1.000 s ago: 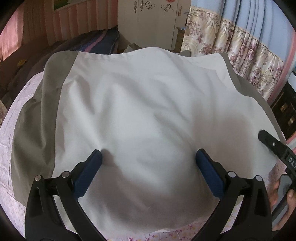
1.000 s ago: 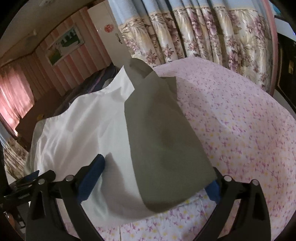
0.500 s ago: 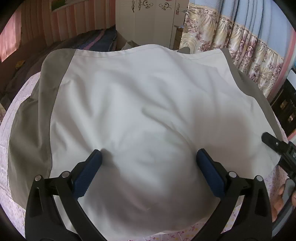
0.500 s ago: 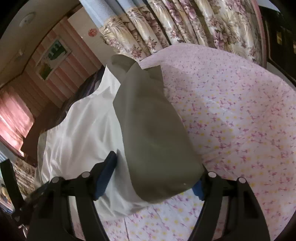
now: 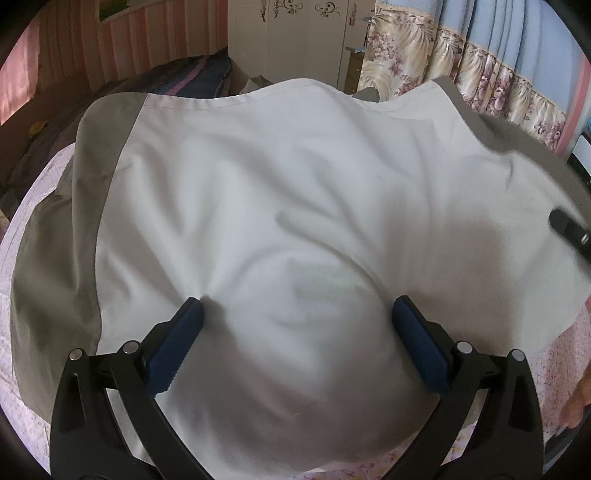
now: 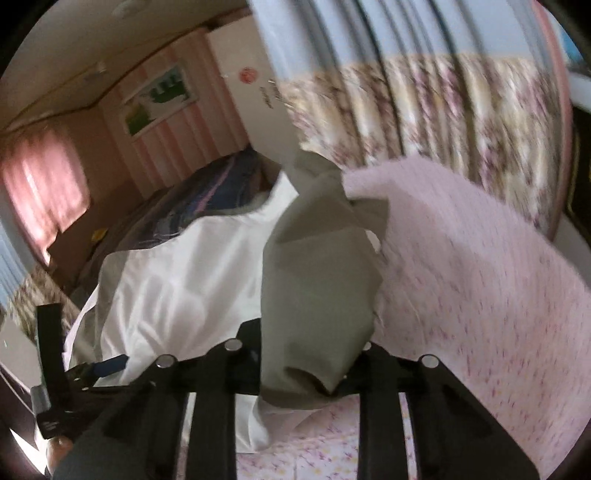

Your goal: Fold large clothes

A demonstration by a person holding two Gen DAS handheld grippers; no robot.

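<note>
A large white shirt with grey sleeves lies spread on the floral bedsheet. My left gripper is open, its blue pads resting on the white cloth near the hem. My right gripper is shut on the grey sleeve and holds it lifted off the bed; its fingertips are hidden by the cloth. The white body of the shirt lies to the left of the sleeve. The right gripper's tip shows at the right edge of the left wrist view.
The pink floral bedsheet stretches to the right. Floral curtains hang behind the bed, a white wardrobe stands at the back, and dark bedding lies beyond the shirt. The left gripper shows low left in the right view.
My right gripper has shut on the grey sleeve and lifted it, tilting upward. The shirt's right side has wrinkled and shifted. The left gripper stays open on the cloth.
</note>
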